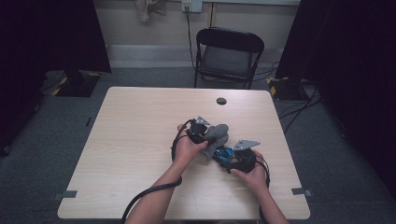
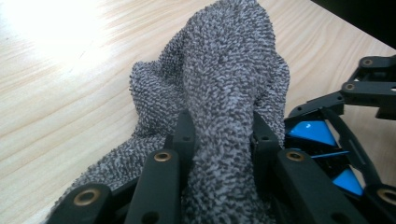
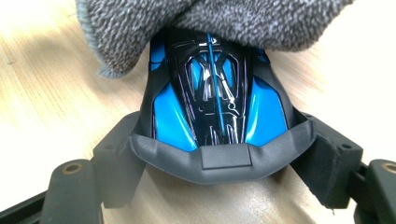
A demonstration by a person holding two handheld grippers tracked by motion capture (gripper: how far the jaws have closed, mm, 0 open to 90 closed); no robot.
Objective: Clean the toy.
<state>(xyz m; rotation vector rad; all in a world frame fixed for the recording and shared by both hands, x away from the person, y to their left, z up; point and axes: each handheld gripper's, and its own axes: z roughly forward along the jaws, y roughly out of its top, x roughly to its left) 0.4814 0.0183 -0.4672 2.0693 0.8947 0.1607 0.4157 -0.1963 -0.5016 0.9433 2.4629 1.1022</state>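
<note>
A: Two grippers are working near the middle of the table [image 1: 140, 140], toward the person's edge. Starting from the left: the left gripper [image 1: 198, 133] is clamping a grey cloth [image 1: 215, 135]. In the left gripper view its jaws are pinching a fold of the cloth [image 2: 219, 93] tight between them, with the rest bunching up ahead and spilling onto the wood.

B: Is the cloth lying flat anywhere?

A: Only partly. It is humping up over the jaws and draping down on the side toward the right gripper [image 1: 233, 158]. One edge is resting on the tabletop.

B: And the right side?

A: The right gripper is holding a blue and black toy car [image 1: 224, 153]. In the right gripper view the jaws are standing wide and pressing on both flanks of the car [image 3: 217, 107], with its grey bumper end sitting closest to the camera. The car's far end is tucking under the cloth [image 3: 210, 21], which is hanging over it.

B: Are cloth and car touching?

A: It is looking that way: the cloth is lying across the car's far end. Both hands are sitting close together, the left hand [image 1: 187, 149] just beside the right hand [image 1: 252, 175].

B: Anything else behind them?

A: A black folding chair [image 1: 229, 56] is standing past the table's far edge.
</note>
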